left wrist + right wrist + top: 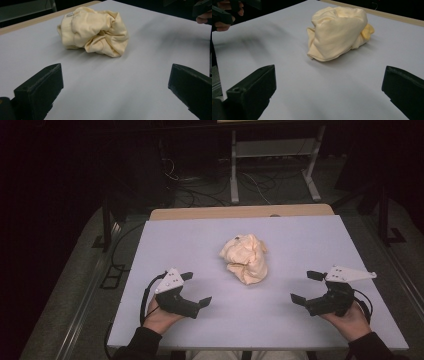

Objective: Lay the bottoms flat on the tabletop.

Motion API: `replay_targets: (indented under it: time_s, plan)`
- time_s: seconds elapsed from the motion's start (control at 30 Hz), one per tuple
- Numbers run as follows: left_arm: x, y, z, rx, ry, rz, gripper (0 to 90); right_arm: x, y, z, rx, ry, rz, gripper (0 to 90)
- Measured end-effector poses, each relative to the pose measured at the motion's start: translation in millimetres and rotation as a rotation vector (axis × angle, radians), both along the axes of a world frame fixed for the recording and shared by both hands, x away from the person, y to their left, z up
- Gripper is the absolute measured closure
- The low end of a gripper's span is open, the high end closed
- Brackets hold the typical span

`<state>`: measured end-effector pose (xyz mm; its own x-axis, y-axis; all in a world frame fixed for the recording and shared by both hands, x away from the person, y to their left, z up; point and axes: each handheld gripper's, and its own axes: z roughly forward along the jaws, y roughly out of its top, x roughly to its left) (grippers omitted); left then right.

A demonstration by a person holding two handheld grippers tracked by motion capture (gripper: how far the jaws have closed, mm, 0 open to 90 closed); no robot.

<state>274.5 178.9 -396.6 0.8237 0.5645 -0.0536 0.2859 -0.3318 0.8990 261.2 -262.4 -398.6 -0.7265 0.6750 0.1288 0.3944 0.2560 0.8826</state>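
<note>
Both hand-held grippers, left (196, 288) and right (307, 286), wide open, flanking crumpled cream cloth (245, 257) on unobstructed table (200, 240).

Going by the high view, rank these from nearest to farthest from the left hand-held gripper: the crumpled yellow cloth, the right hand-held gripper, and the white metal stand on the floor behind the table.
1. Crumpled yellow cloth, mid-table, ahead and to the right of the left hand-held gripper.
2. Right hand-held gripper, across the table near its right edge.
3. White metal stand, on the floor beyond the table's far edge.
</note>
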Motion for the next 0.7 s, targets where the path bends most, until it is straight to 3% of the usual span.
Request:
replay_targets:
  time_s: [0.27, 0.7]
  plan:
    - [13.5, -9.0, 16.8, 0.027, -0.006, -0.029, 0.0, 12.3, 0.1, 6.5, -0.005, 0.011, -0.001, 0.0]
    - [35.2, -15.6, 27.1, 0.032, -0.011, -0.023, 0.0, 37.7, 0.1, 23.3, -0.002, 0.003, -0.008, 0.0]
